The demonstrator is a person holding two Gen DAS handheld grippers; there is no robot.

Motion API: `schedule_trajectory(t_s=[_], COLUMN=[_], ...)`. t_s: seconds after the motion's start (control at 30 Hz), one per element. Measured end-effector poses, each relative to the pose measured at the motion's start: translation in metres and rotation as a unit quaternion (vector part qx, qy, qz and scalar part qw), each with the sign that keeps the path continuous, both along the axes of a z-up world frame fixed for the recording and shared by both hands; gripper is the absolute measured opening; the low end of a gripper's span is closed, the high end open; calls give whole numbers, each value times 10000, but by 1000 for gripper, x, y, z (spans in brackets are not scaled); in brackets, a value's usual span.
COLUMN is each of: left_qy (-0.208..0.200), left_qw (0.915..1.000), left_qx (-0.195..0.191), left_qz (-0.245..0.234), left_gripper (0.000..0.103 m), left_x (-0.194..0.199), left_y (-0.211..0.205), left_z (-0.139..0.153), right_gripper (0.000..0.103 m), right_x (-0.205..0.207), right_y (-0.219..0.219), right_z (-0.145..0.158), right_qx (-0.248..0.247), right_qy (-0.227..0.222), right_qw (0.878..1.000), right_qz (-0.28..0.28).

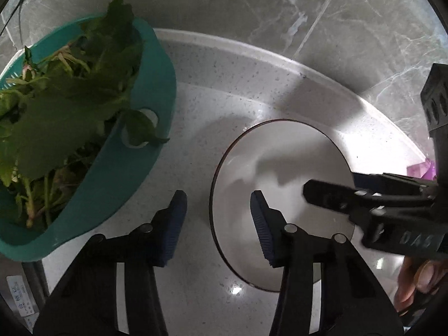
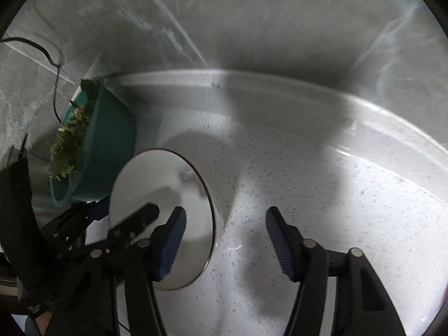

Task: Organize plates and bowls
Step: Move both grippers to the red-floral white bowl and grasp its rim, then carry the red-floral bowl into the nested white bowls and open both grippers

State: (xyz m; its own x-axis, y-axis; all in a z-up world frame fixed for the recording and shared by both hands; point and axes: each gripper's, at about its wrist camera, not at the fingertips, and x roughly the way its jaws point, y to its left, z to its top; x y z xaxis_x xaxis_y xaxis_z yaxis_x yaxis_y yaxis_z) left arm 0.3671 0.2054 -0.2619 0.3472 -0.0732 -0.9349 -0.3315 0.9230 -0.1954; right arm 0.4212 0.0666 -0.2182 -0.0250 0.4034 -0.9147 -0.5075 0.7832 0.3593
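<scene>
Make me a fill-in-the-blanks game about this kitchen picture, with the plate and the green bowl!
1. The basin holding the leafy greens is colored ____.
2. The white plate lies on the speckled ____, whose surface is light.
3. The fingers of the left tool are spread ____, straddling the plate's near rim.
4. The pads on the right tool are colored ____.

Missing words: teal; counter; open; blue
</scene>
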Motion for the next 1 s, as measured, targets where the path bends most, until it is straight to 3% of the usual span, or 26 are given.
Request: schedule_trajectory(t_s=[0.1,0.23,0.33,0.63,1.0], left_qy=[80,47,73,13,-217], left_qw=[9999,9999,9998,9988,9898], left_qx=[-65,-38,10,-65,-217], left_qz=[-64,-152,-200,-477,-1388], left_gripper=[33,18,15,13,13], left_x=[2,4,12,15,11], left_y=[-2,-6,-11,-46,-142], left_z=[-9,-10,-9,5,52], right_gripper=[58,28,12,12,13], right_x=[-3,-8,-13,-30,-55], right_y=[3,5,8,-18,-121], right_z=[-9,-14,-12,0,52], right_qx=[-38,-146,-94,-164,-140], right_qy=[52,-49,-6,2,-212], right_qw=[10000,9999,9999,9996,9953], right_qz=[-15,71,91,-225,-935])
